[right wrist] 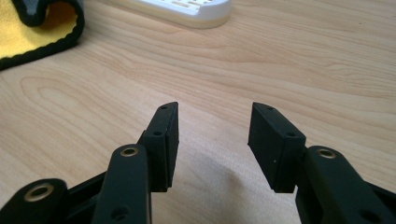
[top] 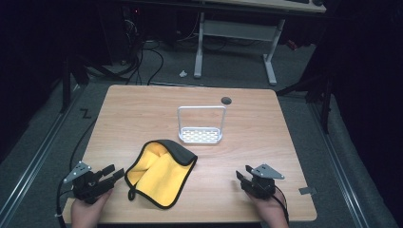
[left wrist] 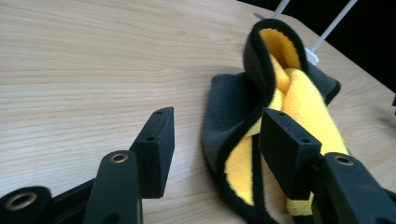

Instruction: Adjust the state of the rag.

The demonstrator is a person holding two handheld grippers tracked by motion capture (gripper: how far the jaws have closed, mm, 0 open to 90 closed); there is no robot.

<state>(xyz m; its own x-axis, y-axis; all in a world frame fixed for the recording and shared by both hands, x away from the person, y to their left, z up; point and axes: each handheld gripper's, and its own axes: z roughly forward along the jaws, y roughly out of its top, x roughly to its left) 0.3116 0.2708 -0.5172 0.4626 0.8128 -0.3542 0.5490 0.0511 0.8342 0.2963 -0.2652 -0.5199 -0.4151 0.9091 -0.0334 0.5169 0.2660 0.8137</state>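
Left claw (left wrist: 215, 140) wide, cloth (left wrist: 280, 107) edge just ahead between jaws, right claw (right wrist: 212, 135) wide over bare desk (right wrist: 303, 60); risk: shallow pinch slips off bunched fold

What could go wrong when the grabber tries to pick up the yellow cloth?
The cloth lies crumpled and folded over, so the open left gripper might pinch just one loose layer and the rest could sag or slip out. The cloth's edge sits close to the table's near side, so a clumsy tug might drag it off. The white rack stands just behind it and could get bumped if the cloth is swept forward.
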